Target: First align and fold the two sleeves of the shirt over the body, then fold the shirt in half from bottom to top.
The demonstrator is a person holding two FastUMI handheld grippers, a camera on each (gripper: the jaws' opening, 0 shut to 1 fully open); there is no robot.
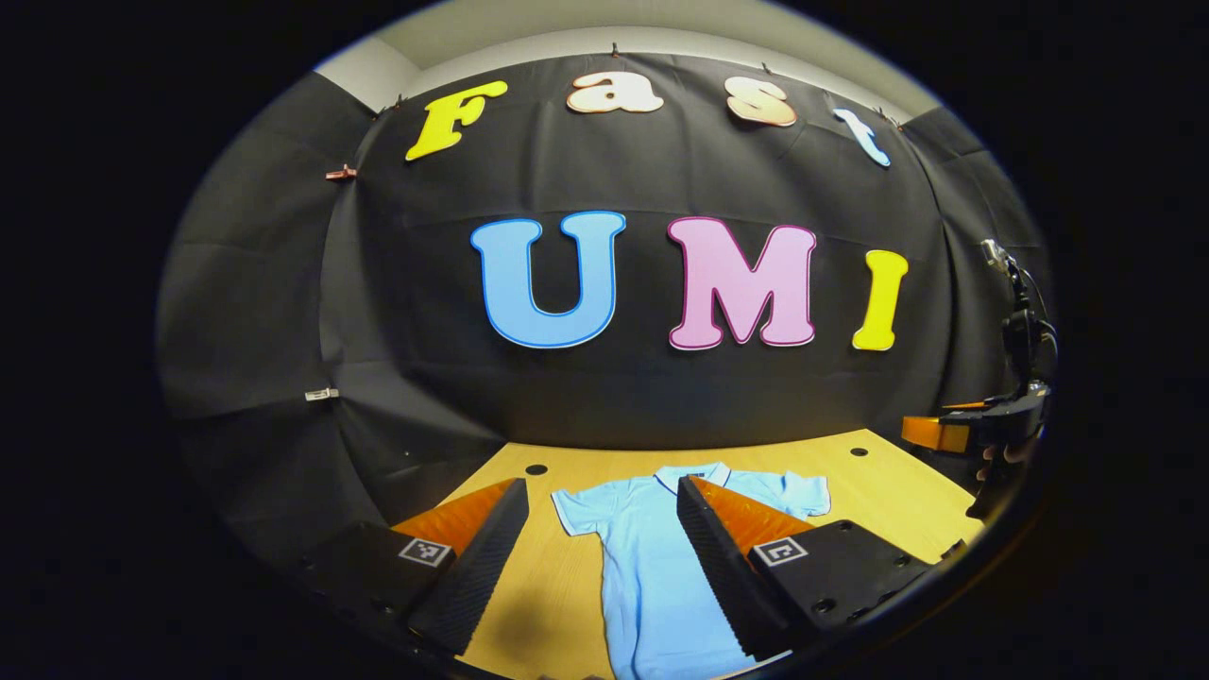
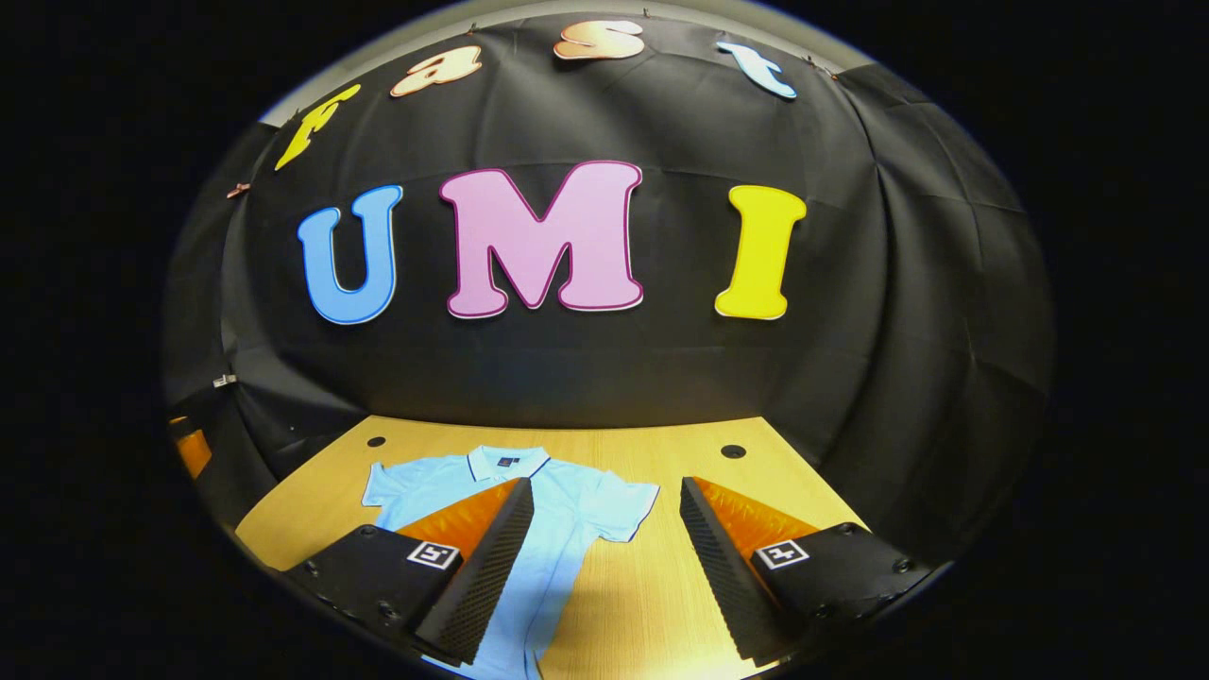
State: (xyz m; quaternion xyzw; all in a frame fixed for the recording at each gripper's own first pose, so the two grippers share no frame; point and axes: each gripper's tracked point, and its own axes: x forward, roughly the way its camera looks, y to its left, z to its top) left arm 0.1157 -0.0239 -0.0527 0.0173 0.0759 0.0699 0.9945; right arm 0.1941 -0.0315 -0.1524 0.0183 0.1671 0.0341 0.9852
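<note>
A light blue polo shirt (image 1: 652, 557) lies flat on the wooden table (image 1: 557, 586), collar toward the back wall and both short sleeves spread out. My left gripper (image 1: 600, 491) hovers open above the shirt's left sleeve and body, with nothing between its fingers. In the right gripper view the same shirt (image 2: 567, 510) lies at the left of the table (image 2: 652, 576). My right gripper (image 2: 604, 491) is open above the shirt's right sleeve (image 2: 623, 505), holding nothing. The right gripper (image 1: 978, 425) also shows at the far right of the left gripper view, held by a hand.
Black cloth walls close in the table's back and sides. Small round holes (image 2: 733, 451) sit near the table's back corners. Bare wood lies to the right of the shirt in the right gripper view.
</note>
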